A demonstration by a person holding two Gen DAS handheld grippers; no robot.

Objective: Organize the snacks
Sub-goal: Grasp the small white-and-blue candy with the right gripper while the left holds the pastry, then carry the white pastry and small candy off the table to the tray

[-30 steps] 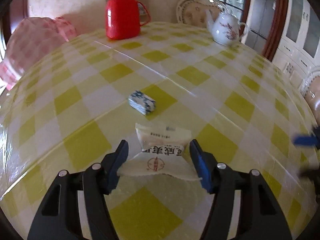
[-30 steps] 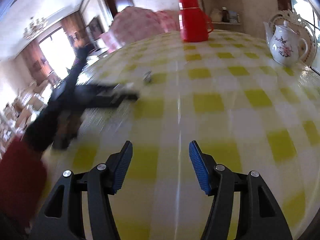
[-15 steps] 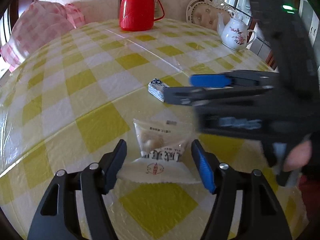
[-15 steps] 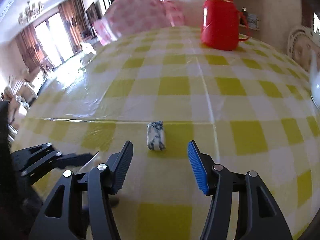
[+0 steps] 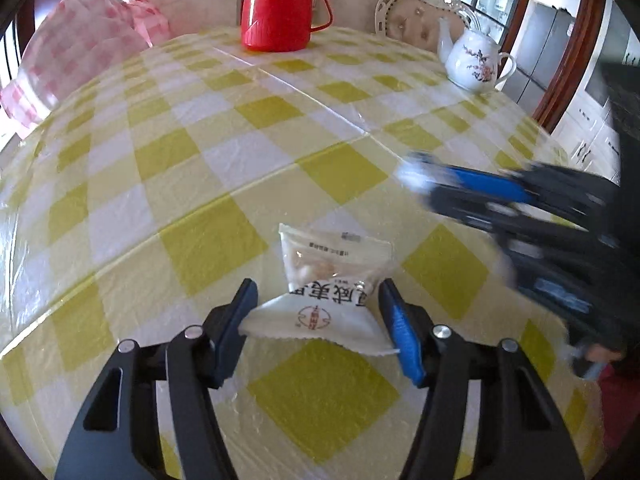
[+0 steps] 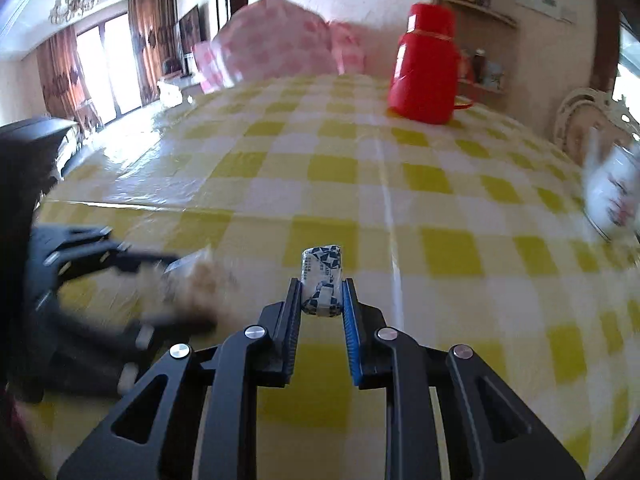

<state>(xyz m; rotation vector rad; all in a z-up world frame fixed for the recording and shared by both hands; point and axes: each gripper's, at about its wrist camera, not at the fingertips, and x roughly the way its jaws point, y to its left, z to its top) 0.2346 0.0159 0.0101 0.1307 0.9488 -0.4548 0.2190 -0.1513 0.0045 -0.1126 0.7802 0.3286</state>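
Left wrist view first: the left gripper [image 5: 316,308] has its jaws about half apart, just narrowed a touch, with the white crinkle-edged snack packet with red print [image 5: 324,284] lying between them on the yellow-and-white checked plastic tablecloth [image 5: 212,240]. The packet's wide sealed edge meets both pads, yet whether they truly press it I cannot tell. Over at three o'clock, the right gripper [image 5: 424,176] cuts across, blurred, blue pad showing, something pale at its tip that this view cannot resolve.

The right wrist view settles it: the right gripper has just snapped closed, and its pads pinch the small blue-and-white patterned wrapped candy [image 6: 322,280] by its near half, the far end sticking out past the fingertips above the cloth. At nine o'clock the left gripper appears smeared, with the white packet a tan-and-white blur at its tips.

Farther out in the left view, a red plastic thermos jug with a handle [image 5: 280,4] stands at twelve o'clock on the table's far edge, a white porcelain teapot with pink blossoms [image 5: 474,62] at two o'clock, and a pink gingham mesh food cover [image 5: 76,56] at ten. Only the left view shows the white ornate chair back [image 5: 420,8] whole; only the right view shows curtained windows [image 6: 100,64] at ten o'clock.
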